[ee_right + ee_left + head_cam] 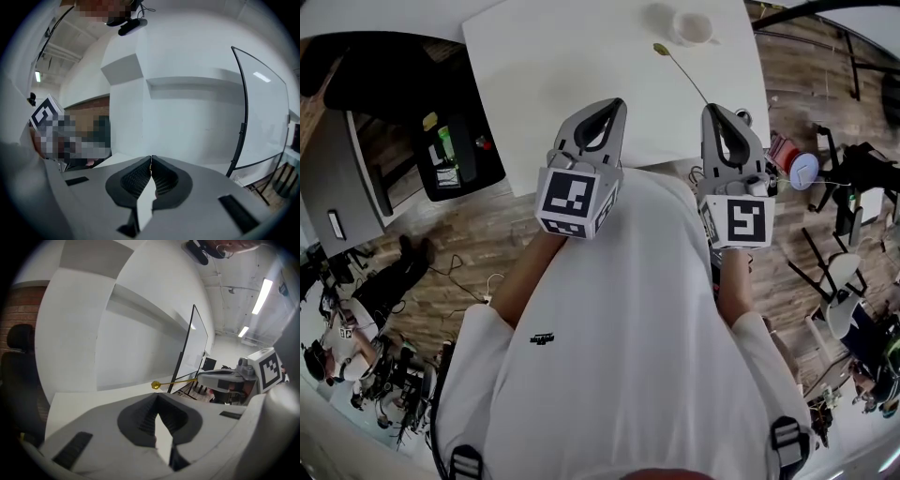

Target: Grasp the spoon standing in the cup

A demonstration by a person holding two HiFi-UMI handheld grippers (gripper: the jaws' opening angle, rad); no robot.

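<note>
A thin spoon (680, 67) with a golden bowl hangs over the white table (562, 75). My right gripper (712, 108) is shut on the end of its handle. The spoon points up and to the left, and its bowl is a little short of the white cup (692, 26) at the table's far edge. In the left gripper view the spoon (173, 381) sticks out sideways from the right gripper (225, 378). In the right gripper view the right gripper (151, 159) shows closed jaws, and the spoon is barely visible. My left gripper (614, 103) (157, 398) is shut and holds nothing, level with the right one over the table's near edge.
A black bin (455, 155) with a green bottle sits on the floor to the left of the table. A red spool (781, 148) and cluttered stands are to the right. A black-framed clear board (243, 117) stands behind the table against the white wall.
</note>
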